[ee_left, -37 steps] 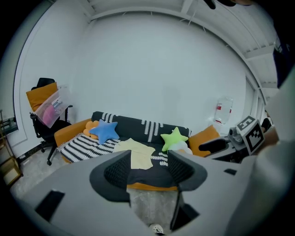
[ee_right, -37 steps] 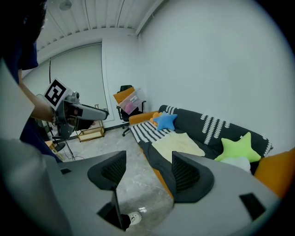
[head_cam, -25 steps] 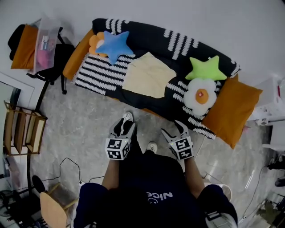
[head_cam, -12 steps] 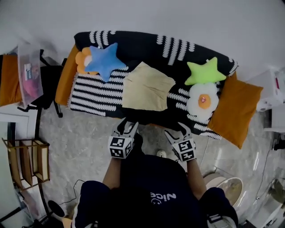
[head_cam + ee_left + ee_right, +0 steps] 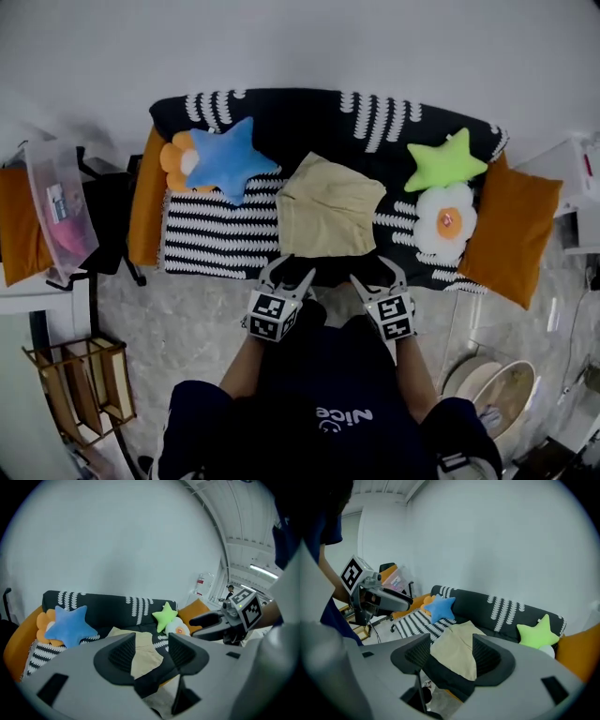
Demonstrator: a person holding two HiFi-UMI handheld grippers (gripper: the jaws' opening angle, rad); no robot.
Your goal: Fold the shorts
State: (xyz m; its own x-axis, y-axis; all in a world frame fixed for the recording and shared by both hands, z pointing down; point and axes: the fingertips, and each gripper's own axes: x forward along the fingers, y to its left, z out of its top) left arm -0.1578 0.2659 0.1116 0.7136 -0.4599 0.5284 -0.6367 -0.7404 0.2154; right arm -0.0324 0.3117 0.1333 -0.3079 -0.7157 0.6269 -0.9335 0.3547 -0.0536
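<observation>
Pale yellow shorts point(image 5: 330, 206) lie flat on the seat of a black sofa point(image 5: 309, 112), also seen as shorts point(image 5: 143, 656) and shorts point(image 5: 457, 651) in the gripper views. My left gripper point(image 5: 289, 269) hovers open just short of the sofa's front edge, below the shorts' left corner. My right gripper point(image 5: 375, 271) hovers open at the same edge below their right corner. Nothing is between either pair of jaws. In the left gripper view the left gripper point(image 5: 151, 652) points at the shorts; the right gripper point(image 5: 451, 654) does the same in its view.
A blue star cushion point(image 5: 225, 157) and orange flower lie left of the shorts on a striped throw point(image 5: 211, 239). A green star point(image 5: 448, 159) and egg cushion point(image 5: 446, 220) lie right. Orange pillows point(image 5: 514, 225) flank the sofa. A wooden rack point(image 5: 80, 384) stands lower left.
Both grippers have moved forward to the sofa's front edge, close to the shorts. The view has swung so the sofa sits square and centred.
</observation>
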